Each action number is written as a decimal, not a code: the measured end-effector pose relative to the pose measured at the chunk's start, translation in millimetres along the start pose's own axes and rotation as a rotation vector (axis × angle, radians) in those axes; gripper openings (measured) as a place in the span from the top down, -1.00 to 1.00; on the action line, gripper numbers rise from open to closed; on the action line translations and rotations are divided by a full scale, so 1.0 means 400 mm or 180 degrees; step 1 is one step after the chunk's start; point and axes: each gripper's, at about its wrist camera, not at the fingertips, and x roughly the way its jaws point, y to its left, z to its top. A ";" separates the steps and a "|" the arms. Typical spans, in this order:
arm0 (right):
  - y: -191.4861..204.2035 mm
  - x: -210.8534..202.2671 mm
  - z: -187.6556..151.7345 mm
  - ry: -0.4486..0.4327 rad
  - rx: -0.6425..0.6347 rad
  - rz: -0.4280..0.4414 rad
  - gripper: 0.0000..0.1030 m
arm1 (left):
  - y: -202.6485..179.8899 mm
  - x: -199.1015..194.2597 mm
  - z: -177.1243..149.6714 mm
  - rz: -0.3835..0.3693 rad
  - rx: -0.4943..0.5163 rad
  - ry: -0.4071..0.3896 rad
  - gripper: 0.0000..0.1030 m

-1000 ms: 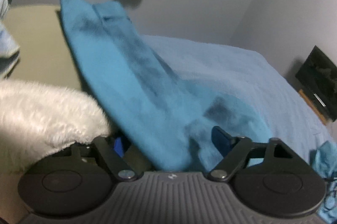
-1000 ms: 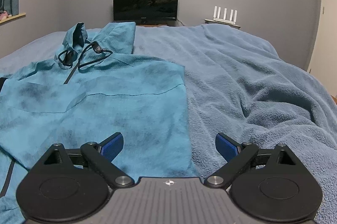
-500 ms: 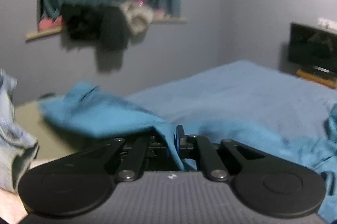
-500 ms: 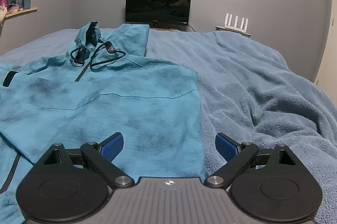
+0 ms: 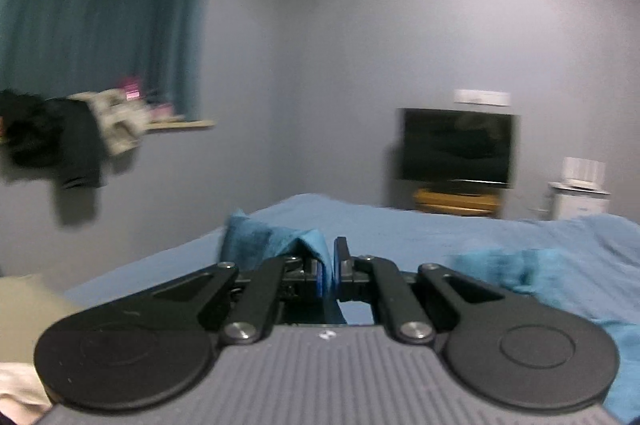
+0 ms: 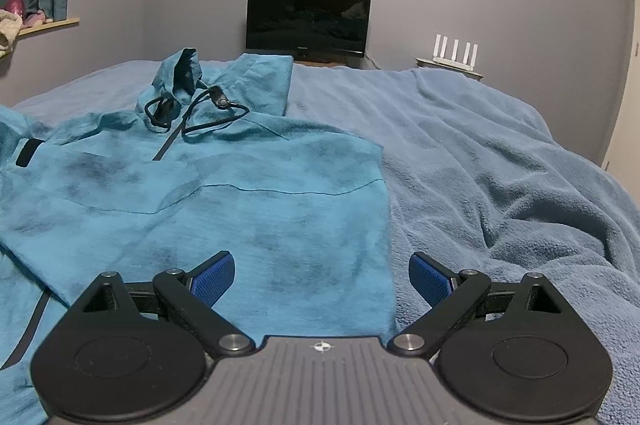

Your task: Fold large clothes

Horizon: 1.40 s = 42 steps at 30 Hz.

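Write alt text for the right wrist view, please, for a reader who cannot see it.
The right gripper, fingers open and empty, hovers over a teal hoodie spread flat on a bed with a blue blanket. A dark monitor and a white router stand behind the bed.

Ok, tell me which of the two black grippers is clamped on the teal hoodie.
The left gripper: its blue pads are shut on a fold of the teal hoodie. The right gripper hangs open above it, gripping nothing.
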 end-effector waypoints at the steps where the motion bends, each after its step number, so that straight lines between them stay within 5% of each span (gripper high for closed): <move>1: 0.000 -0.001 -0.001 0.0000 0.0000 0.0003 -0.85 | -0.046 -0.004 -0.001 -0.0117 0.0072 -0.0020 0.99; 11: -0.006 -0.002 -0.006 0.0010 0.0023 0.0039 -0.85 | -0.447 -0.021 -0.207 -0.1042 0.0878 0.0246 0.99; 18: -0.002 0.001 -0.008 0.0031 0.0020 0.0045 -0.86 | -0.564 -0.047 -0.402 -0.1595 0.1468 0.0587 0.99; 23: 0.004 -0.004 -0.011 0.0014 -0.0025 0.0052 -0.86 | -0.569 -0.069 -0.468 -0.1668 0.1646 0.0889 0.83; 24: 0.006 -0.009 -0.011 -0.0008 -0.0038 0.0063 -0.86 | -0.556 -0.072 -0.465 -0.1657 0.1594 0.0920 0.78; 26: 0.013 -0.021 -0.010 -0.0058 -0.0096 0.0078 -0.86 | -0.503 -0.083 -0.440 -0.1599 0.1433 0.0959 0.05; 28: 0.021 -0.032 -0.007 -0.0060 -0.0114 0.0099 -0.85 | -0.440 -0.098 -0.402 -0.1498 0.1212 0.0943 -0.44; 31: 0.047 -0.048 0.017 -0.0013 -0.0082 0.0237 -0.84 | -0.361 -0.078 -0.366 -0.1306 0.0925 0.0936 -0.46; 35: 0.128 -0.067 0.086 -0.0088 -0.0228 0.0551 -0.83 | -0.266 -0.009 -0.373 -0.0988 0.0341 0.1311 -0.46; 39: 0.267 -0.070 0.150 -0.0082 -0.0634 0.0914 -0.63 | -0.177 0.046 -0.398 -0.0626 -0.0307 0.1598 -0.46; 42: 0.383 -0.051 0.175 -0.0004 -0.0902 0.1117 -0.59 | -0.131 0.061 -0.403 -0.0452 -0.0659 0.1568 -0.46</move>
